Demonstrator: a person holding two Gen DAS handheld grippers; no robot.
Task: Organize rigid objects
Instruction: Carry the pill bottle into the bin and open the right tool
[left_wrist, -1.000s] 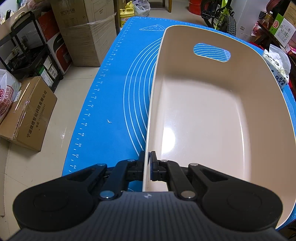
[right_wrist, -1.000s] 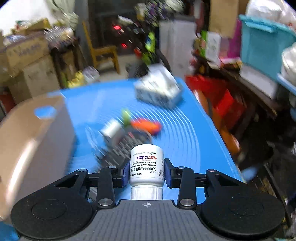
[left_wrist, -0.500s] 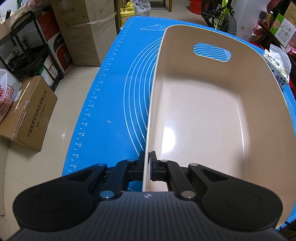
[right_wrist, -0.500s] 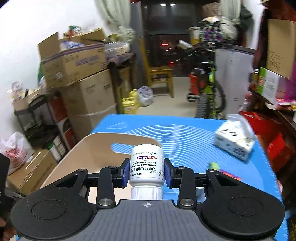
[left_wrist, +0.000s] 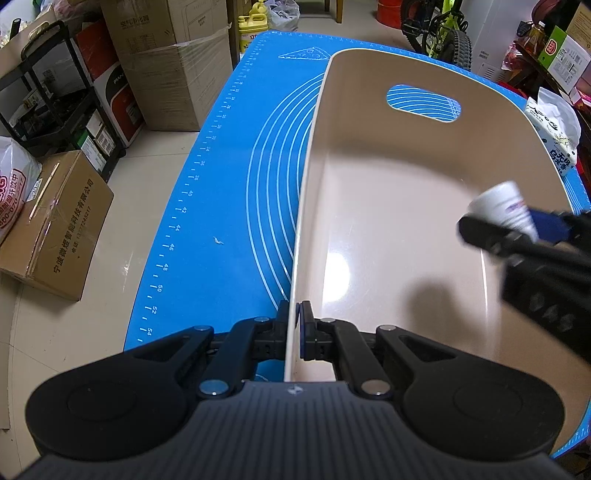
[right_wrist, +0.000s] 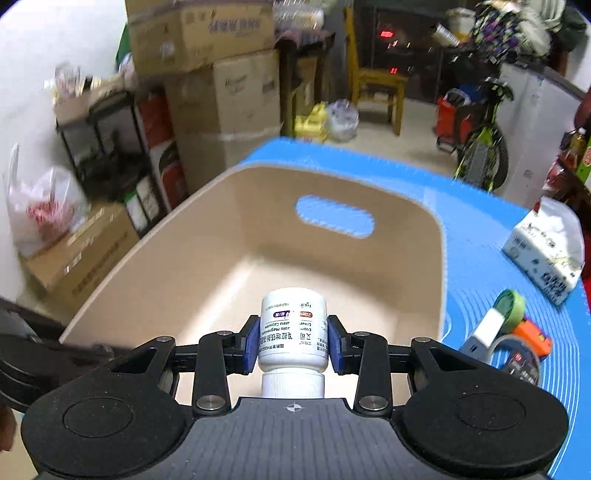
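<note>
Left wrist view shows the left gripper (left_wrist: 295, 328) clamped on the near rim of a beige bin (left_wrist: 388, 229), one pad on each side of the thin wall. The bin sits on a blue mat (left_wrist: 229, 192), its far wall pierced by an oval handle slot. From the right, the right gripper (left_wrist: 517, 229) reaches in over the bin, jaws closed on a white bottle (left_wrist: 498, 206) that hangs above the bin's floor near the right wall. A tissue pack (left_wrist: 554, 140) lies on the mat just beyond the bin's right rim.

In the right wrist view, the bottle (right_wrist: 293, 332) is pinched between the blue pads (right_wrist: 249, 343), cap toward the camera, label upside down. The bin (right_wrist: 258, 251) lies open below it. To the right on the mat (right_wrist: 480, 229) are tape rolls (right_wrist: 513, 332), an orange item (right_wrist: 535, 336) and the tissue pack (right_wrist: 543, 254).
</note>
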